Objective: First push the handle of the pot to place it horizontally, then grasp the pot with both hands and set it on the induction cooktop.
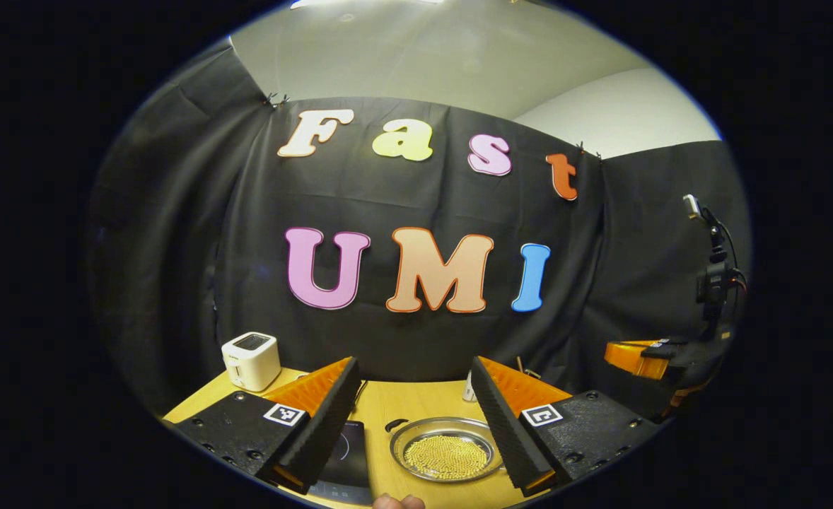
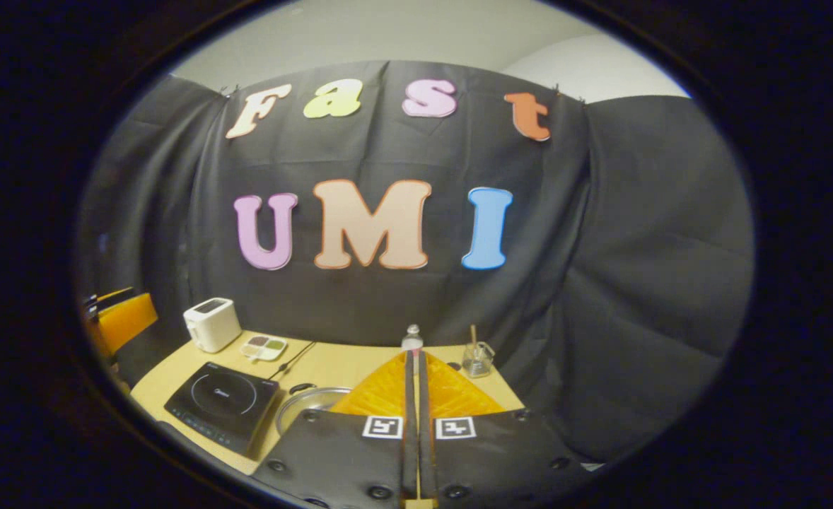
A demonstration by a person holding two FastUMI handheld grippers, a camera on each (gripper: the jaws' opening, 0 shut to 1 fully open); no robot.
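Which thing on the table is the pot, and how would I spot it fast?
Start at the wooden table below the black cloth wall. Beside the flat black induction cooktop sits the pot, a round, shallow silver pan. It is the one shiny metal thing there, and its inside is full of small golden beads, unlike the white toaster at the back.

- Black cloth wall [image 2: 388, 297] hangs in folds straight ahead of the jaws.
- Pale ceiling [image 1: 416, 56] shows above the cloth.
- Light wooden table [image 2: 346, 364] lies below and ahead of the jaws.
- White toaster [image 2: 211, 324] stands far left by the cloth.
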